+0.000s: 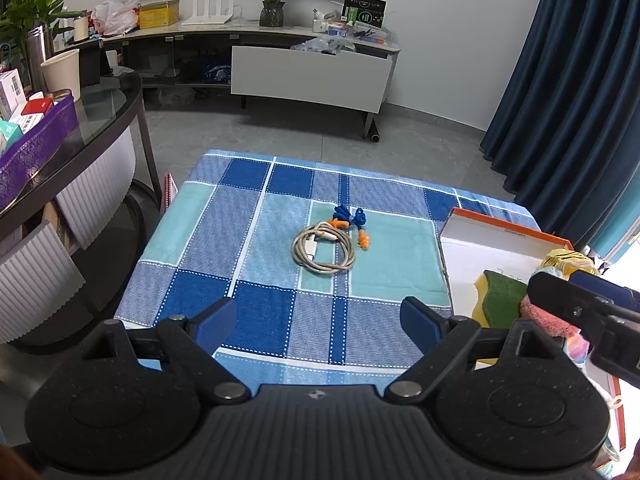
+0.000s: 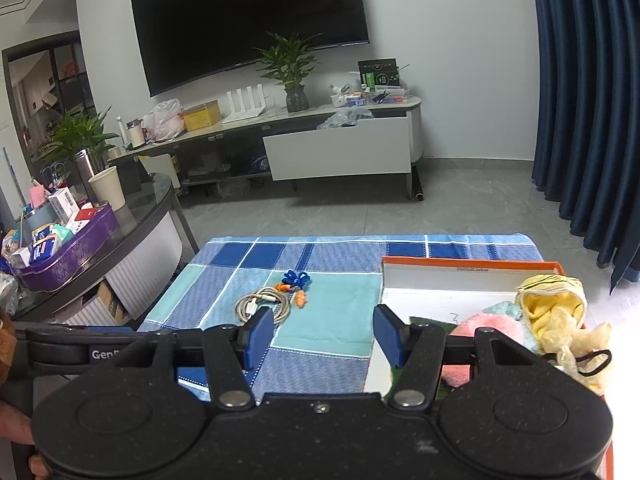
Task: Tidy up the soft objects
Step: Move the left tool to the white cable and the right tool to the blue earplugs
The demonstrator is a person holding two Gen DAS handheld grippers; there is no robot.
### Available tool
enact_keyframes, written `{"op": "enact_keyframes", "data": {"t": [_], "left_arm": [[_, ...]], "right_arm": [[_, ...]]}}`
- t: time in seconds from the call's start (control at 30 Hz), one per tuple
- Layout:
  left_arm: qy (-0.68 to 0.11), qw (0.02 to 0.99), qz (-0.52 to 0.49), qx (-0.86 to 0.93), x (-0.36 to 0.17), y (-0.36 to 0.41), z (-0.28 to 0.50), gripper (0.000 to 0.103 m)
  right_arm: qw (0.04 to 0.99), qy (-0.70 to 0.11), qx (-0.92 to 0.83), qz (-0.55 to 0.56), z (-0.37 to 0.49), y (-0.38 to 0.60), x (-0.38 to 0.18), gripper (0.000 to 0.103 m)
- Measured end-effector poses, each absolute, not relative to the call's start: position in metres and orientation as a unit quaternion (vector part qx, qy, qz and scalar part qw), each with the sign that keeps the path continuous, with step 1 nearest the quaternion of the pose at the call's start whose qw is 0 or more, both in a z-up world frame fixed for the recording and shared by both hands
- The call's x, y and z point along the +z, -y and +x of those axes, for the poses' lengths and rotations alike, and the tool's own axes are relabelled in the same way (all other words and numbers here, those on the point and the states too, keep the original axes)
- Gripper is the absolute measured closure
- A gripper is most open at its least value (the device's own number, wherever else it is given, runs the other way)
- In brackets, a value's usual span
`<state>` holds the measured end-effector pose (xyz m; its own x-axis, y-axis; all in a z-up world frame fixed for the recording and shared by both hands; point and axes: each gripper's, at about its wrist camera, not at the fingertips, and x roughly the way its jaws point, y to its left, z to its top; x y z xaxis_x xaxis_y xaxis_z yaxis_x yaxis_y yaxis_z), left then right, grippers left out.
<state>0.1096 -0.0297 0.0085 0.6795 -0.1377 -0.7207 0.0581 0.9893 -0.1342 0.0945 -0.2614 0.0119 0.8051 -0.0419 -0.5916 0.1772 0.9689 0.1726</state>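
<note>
Box [image 2: 472,270]: soft goods gathered inside. Coiled cable [image 1: 323,251], earplugs [image 1: 354,226]: loose mid-bench, awaiting sorting. Left claw [image 1: 318,322], right claw [image 2: 323,338]: apart, empty.

**Hidden and cut off**

We see the orange-rimmed box [image 1: 500,236] run off the right edge in the left wrist view. The right gripper [image 1: 576,312] covers part of the pink plush [image 1: 544,318]. Box lettering [image 2: 470,269] too small to read. Green sponge [image 2: 424,322] mostly behind a fingertip.
</note>
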Motion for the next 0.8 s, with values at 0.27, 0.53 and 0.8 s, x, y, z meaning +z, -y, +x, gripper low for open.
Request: {"op": "enact_keyframes", "data": {"t": [0.27, 0.53, 0.8], "left_arm": [[-0.401, 0.914, -0.045, -0.048, 0.006, 0.025, 0.116, 0.012], [-0.406, 0.912, -0.037, -0.044, 0.000, 0.021, 0.126, 0.012], [-0.415, 0.908, -0.024, -0.046, -0.009, 0.024, 0.141, 0.012]], "right_arm": [[0.942, -0.315, -0.049, 0.109, 0.107, 0.255, 0.006, 0.036], [0.939, -0.322, -0.041, 0.109, 0.119, 0.250, -0.001, 0.036], [0.936, -0.332, -0.040, 0.110, 0.132, 0.252, -0.010, 0.036]]}}
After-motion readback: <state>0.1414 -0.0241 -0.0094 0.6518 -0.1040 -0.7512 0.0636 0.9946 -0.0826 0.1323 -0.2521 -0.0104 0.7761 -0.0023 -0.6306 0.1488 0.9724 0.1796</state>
